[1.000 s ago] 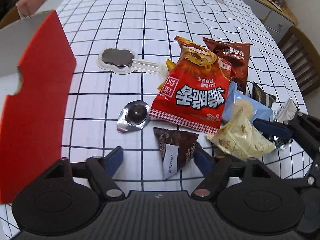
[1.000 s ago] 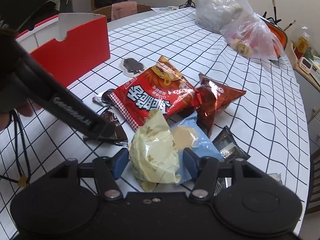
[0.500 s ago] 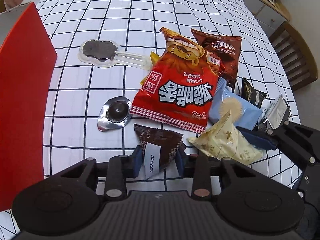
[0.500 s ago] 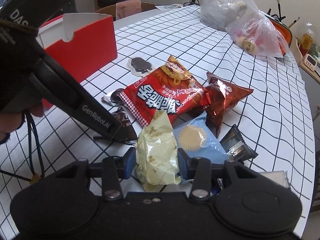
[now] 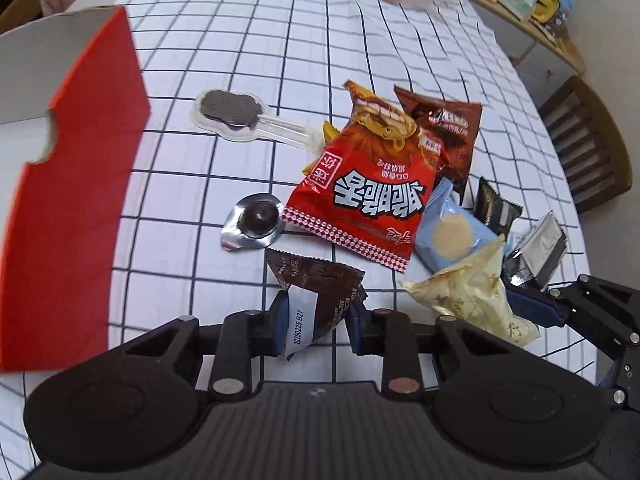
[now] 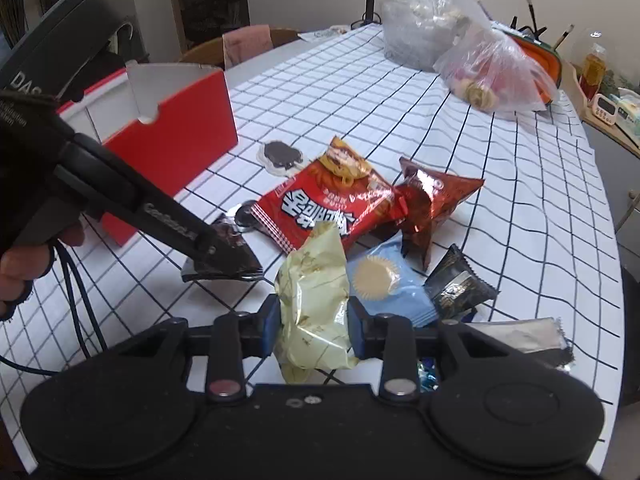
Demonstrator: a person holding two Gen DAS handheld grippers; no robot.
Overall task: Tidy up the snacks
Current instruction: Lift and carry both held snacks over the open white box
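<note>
Left gripper (image 5: 316, 322): pressed onto the brown wrapper (image 5: 320, 292), a small dark sachet with a white date label. The pads catch its near, narrow end; the rest fans away toward the centre of the left wrist frame. It looks just clear of the worktop (image 5: 280, 40), though the fisheye makes that hard to swear to.

Right gripper (image 6: 314, 326): jaws closing on the pale yellow packet (image 6: 316, 300), which stands between the pads, its long axis running up the frame, away from the gripper.

Outward: red box (image 5: 76, 200) fills the left side of the left wrist view, open top toward upper left. From the brown wrapper, the box lies directly left, nothing between. From the yellow packet it lies further, at the upper left of the right wrist view, with the left gripper's arm crossing that path.

Judgement: the left hand is nearer the box and likely goes first; the right would have to pass over or behind it.

Remaining pile sits mid-frame: big red noodle bag (image 5: 368, 196), blue biscuit pack (image 5: 452, 232).
</note>
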